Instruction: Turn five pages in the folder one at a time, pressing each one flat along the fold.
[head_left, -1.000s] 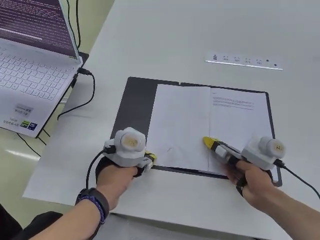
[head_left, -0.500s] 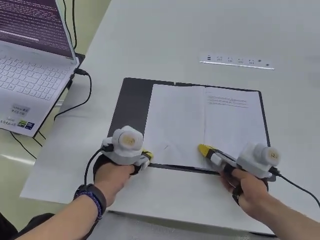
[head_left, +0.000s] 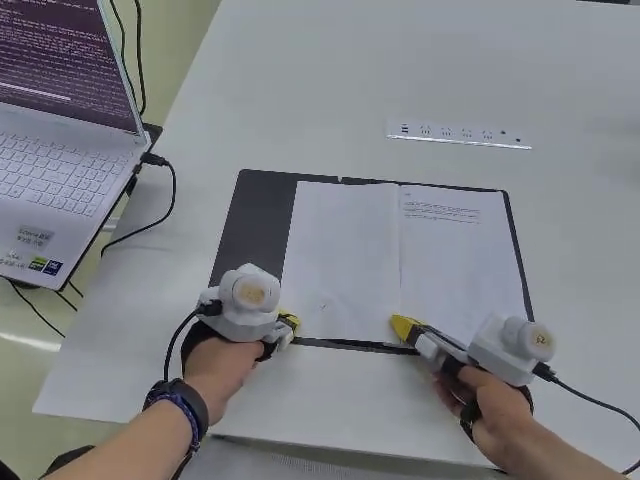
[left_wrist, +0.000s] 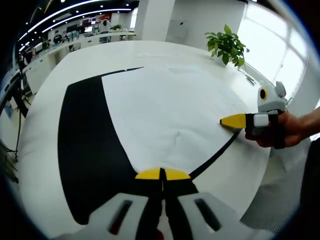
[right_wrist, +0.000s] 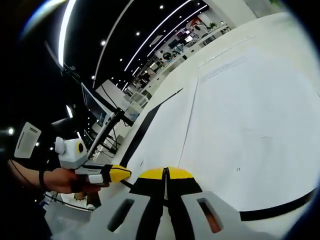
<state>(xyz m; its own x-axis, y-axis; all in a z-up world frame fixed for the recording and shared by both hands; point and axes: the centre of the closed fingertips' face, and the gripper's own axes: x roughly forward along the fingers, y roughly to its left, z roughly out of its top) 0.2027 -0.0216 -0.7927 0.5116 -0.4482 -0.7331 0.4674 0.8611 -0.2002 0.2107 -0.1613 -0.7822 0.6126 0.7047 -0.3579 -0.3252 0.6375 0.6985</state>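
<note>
The folder (head_left: 250, 225) lies open on the white table, black inner cover at the left and white pages (head_left: 345, 260) at the middle and right. The right page (head_left: 455, 265) carries a few printed lines at its top. My left gripper (head_left: 288, 322) is shut, its yellow tips (left_wrist: 162, 174) resting at the folder's near edge where the black cover meets the left page. My right gripper (head_left: 403, 326) is shut too, its tips (right_wrist: 166, 173) at the near end of the fold between the pages. Each gripper shows in the other's view: the right gripper (left_wrist: 235, 121) and the left gripper (right_wrist: 117, 173).
An open laptop (head_left: 50, 130) stands at the far left, with a black cable (head_left: 150, 210) running toward the folder's left side. A power socket strip (head_left: 455, 133) is set into the table beyond the folder. A potted plant (left_wrist: 227, 45) stands far off.
My right gripper has slid along the fold toward the folder's near edge. My left gripper has stayed at the near edge. The head camera has shifted.
</note>
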